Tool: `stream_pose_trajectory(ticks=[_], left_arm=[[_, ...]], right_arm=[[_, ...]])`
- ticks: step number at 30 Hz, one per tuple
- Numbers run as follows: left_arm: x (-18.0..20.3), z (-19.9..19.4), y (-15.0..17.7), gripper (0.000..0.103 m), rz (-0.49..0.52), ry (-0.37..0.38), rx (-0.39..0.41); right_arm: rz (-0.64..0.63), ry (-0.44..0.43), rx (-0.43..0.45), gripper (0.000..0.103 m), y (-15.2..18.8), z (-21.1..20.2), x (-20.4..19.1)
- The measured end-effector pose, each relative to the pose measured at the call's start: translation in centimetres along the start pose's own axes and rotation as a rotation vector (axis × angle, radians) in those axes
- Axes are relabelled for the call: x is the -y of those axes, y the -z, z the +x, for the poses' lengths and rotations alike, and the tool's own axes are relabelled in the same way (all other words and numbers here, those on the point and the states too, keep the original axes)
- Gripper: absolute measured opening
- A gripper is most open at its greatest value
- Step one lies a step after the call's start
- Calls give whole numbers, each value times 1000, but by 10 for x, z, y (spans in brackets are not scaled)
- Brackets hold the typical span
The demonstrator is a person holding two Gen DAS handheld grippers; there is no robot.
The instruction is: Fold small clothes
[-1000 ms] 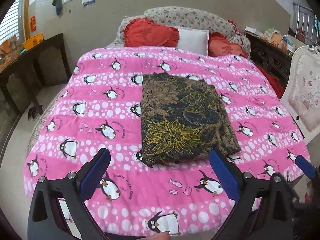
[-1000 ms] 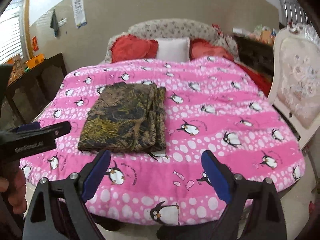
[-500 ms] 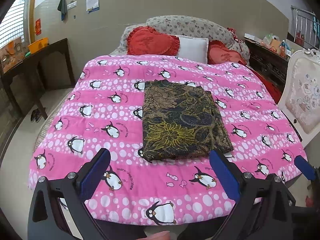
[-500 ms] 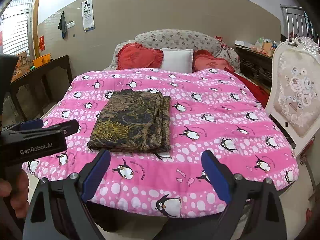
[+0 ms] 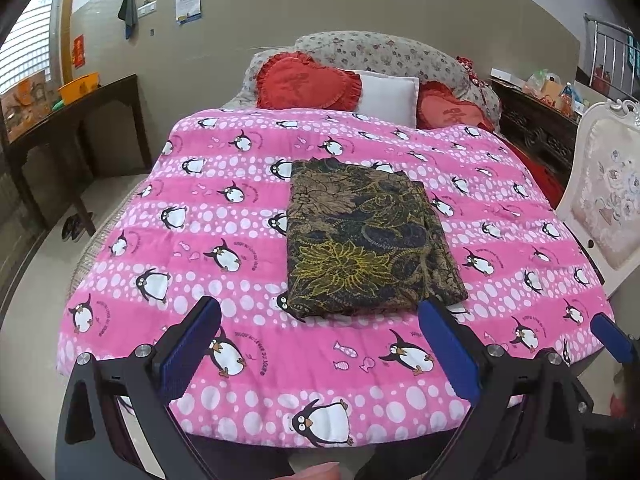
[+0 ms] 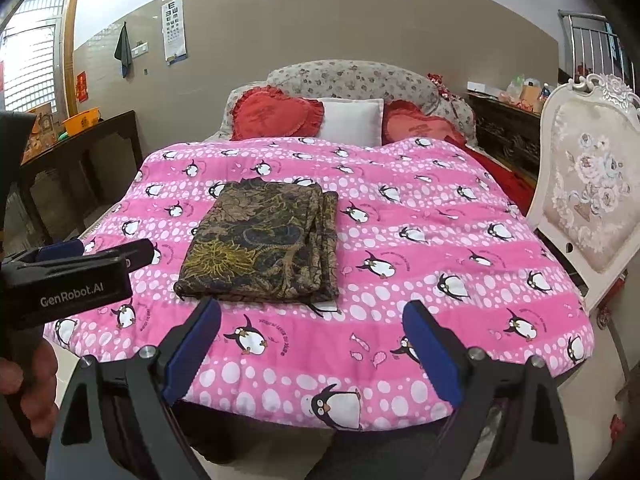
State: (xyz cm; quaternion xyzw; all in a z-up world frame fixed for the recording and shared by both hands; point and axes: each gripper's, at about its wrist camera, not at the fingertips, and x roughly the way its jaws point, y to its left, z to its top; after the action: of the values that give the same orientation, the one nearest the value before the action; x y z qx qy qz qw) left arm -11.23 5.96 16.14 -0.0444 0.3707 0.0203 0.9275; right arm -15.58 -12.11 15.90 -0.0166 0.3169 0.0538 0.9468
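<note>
Garment (image 5: pixel 366 240) lies folded on the bed (image 5: pixel 132 248), at 12 o'clock from my hand-held grippers. Left (image 5: pixel 320 348) and right (image 6: pixel 314 346) both stand apart, empty, short of the bed edge (fold apparently complete). Next: fetch another piece.

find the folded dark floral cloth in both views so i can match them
Left wrist: folded dark floral cloth lies centre, slightly right, on the pink penguin blanket.
Right wrist: the cloth lies left of centre, same blanket.
Shared landmark: white pillow at the bed's head.
</note>
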Motion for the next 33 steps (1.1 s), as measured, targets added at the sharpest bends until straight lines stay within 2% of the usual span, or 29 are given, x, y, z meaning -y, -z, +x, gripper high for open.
stream_pose_trajectory(ticks=[21, 33], left_arm=[[2, 2, 3, 84, 0, 4, -14], [4, 29, 6, 84, 12, 4, -73]], right_arm=[[-3, -4, -8, 95, 2, 1, -2], [4, -8, -37, 95, 5, 16, 3]])
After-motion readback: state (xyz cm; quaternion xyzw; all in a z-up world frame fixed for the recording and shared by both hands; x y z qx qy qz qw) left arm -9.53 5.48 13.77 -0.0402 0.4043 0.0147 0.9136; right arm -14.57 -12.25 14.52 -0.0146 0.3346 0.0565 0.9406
